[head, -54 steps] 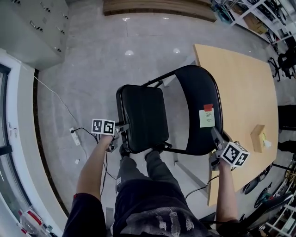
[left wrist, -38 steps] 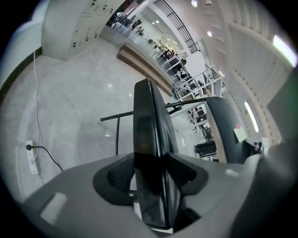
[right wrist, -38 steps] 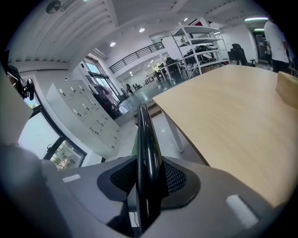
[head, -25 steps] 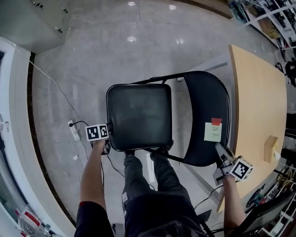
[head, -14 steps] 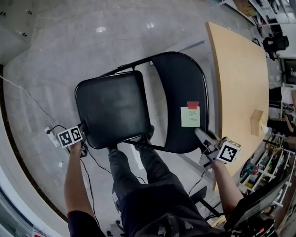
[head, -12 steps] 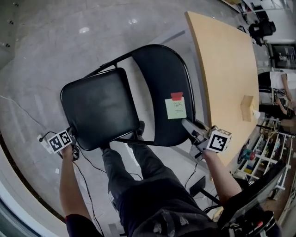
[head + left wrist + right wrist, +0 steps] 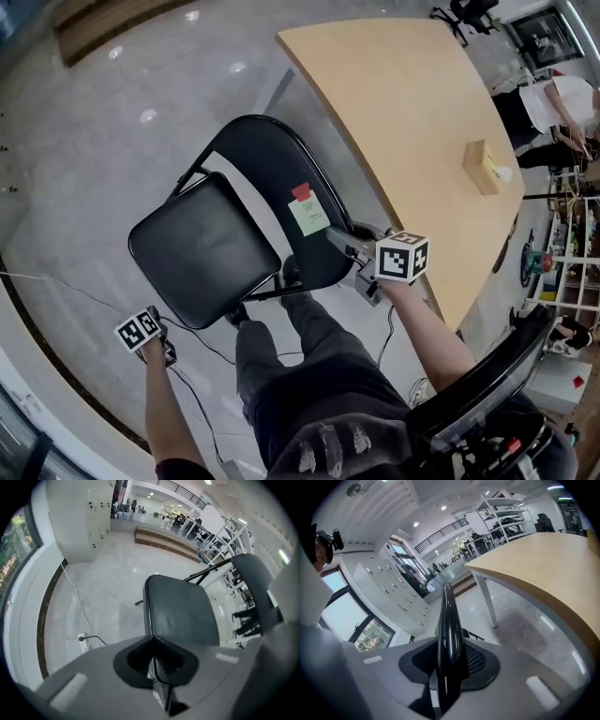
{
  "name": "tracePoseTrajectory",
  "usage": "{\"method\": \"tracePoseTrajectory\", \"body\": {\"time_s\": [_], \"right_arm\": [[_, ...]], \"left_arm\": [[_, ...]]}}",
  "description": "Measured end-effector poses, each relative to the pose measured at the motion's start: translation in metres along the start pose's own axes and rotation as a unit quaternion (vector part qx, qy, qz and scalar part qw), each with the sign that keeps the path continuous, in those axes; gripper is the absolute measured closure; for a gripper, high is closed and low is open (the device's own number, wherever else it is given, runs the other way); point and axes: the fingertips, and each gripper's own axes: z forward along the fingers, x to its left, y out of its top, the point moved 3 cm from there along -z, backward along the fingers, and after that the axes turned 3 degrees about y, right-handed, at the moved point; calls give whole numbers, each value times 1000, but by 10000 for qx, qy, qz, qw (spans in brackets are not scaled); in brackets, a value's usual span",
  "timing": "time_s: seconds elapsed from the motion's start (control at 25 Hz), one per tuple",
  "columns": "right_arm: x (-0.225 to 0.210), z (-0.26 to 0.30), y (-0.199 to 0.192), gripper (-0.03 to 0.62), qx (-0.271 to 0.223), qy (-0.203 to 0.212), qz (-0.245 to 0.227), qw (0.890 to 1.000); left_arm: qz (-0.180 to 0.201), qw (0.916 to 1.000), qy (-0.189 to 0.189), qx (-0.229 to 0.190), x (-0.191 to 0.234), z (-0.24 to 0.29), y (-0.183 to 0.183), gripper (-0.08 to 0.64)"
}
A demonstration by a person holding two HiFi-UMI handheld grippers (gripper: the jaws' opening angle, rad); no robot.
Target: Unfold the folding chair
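Now that its seat lies flat, the folding chair [image 7: 244, 220] stands open on the floor, and the wooden table [image 7: 412, 112] is just beside the chair, on the backrest's side. The person stands at the chair's near edge. The seat [image 7: 202, 251] was tilted up a moment ago with the left gripper [image 7: 161, 349] at its edge. That gripper has now drawn away from the chair and hangs apart from it over the floor. Its jaws have just been closing and now meet with nothing between them. The right gripper [image 7: 345, 242] is clamped on the rim of the backrest [image 7: 267, 164], near the small green note [image 7: 307, 214] stuck on it. I judge the unfolding itself done, so only letting go of the backrest seems to remain.
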Motion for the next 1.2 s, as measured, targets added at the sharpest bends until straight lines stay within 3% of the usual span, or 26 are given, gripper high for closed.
{"method": "tracePoseTrajectory", "body": {"time_s": [0.12, 0.28, 0.44, 0.64, 0.88, 1.04, 1.2], "right_arm": [[-3, -7, -7, 475, 11, -136, 51, 9999], [-9, 4, -6, 461, 84, -293, 59, 9995], [-10, 11, -16, 454, 700, -700, -294, 9946], [-7, 9, -23, 353, 1242, -971, -470, 9864], [29, -10, -4, 281, 1000, -1001, -736, 9872], [29, -32, 19, 255, 518, -878, -861, 9911], [45, -70, 43, 257, -312, -618, -880, 9937]], "left_arm": [[253, 9991, -340, -91, -24, -41, 9, 558], [659, 9928, -750, -665, -63, -95, 55, 559], [772, 9829, -1193, -1173, -106, -141, 85, 558], [1023, 9712, -1559, -1486, -148, -184, 97, 559], [1312, 9620, -1666, -1719, -153, -236, 90, 560], [1663, 9441, -2004, -2023, -194, -238, 98, 558], [2213, 9126, -2495, -2365, -255, -255, 112, 558]]}}
